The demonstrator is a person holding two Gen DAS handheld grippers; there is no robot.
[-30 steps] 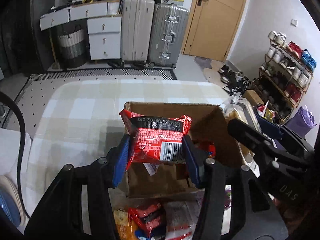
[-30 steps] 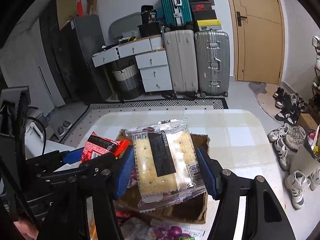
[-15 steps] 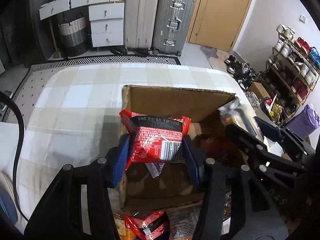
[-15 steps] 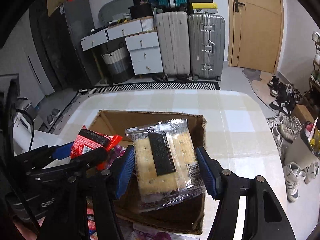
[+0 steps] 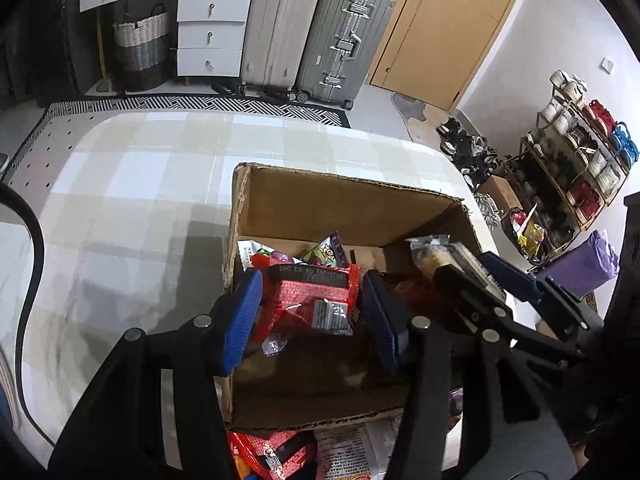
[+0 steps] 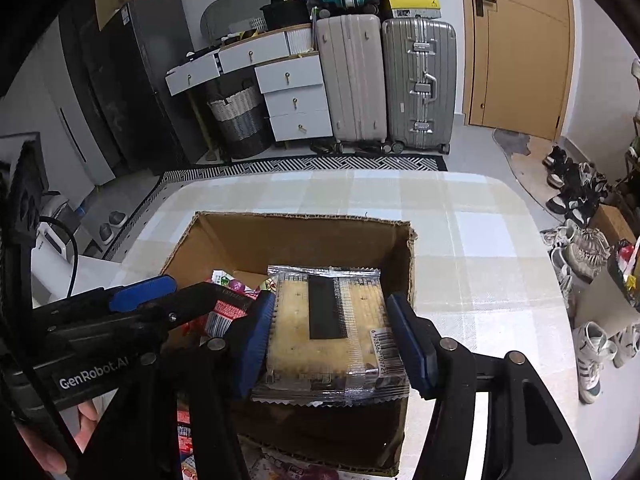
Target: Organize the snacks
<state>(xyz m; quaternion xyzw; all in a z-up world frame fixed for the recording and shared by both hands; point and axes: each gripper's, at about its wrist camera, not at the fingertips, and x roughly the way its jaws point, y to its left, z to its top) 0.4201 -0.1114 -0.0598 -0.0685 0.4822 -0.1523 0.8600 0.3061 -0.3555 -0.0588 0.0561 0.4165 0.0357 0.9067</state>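
An open cardboard box (image 5: 340, 208) stands on the checked tablecloth, with several snack packets (image 5: 324, 250) inside. My left gripper (image 5: 311, 308) is shut on a red snack packet (image 5: 308, 292), held low over the box's left side. Beside it on the right, my right gripper (image 5: 468, 264) carries a clear cracker pack (image 5: 436, 252). In the right wrist view, the right gripper (image 6: 330, 320) has its jaws closing, and the blue pads press on both sides of the cracker pack (image 6: 332, 328) over the box (image 6: 288, 240). The left gripper (image 6: 180, 296) with the red packet (image 6: 224, 310) shows at the left.
Loose snack packets (image 5: 280, 452) lie on the table in front of the box. The checked table (image 5: 140, 184) stretches left and behind. A hand (image 6: 52, 456) holds the left tool. Suitcases (image 6: 384, 80), drawers (image 6: 292, 96) and a shoe rack (image 5: 576, 160) stand beyond.
Both grippers have sunk with their packs, from above the box rim down into its opening. The box now fills more of both views.
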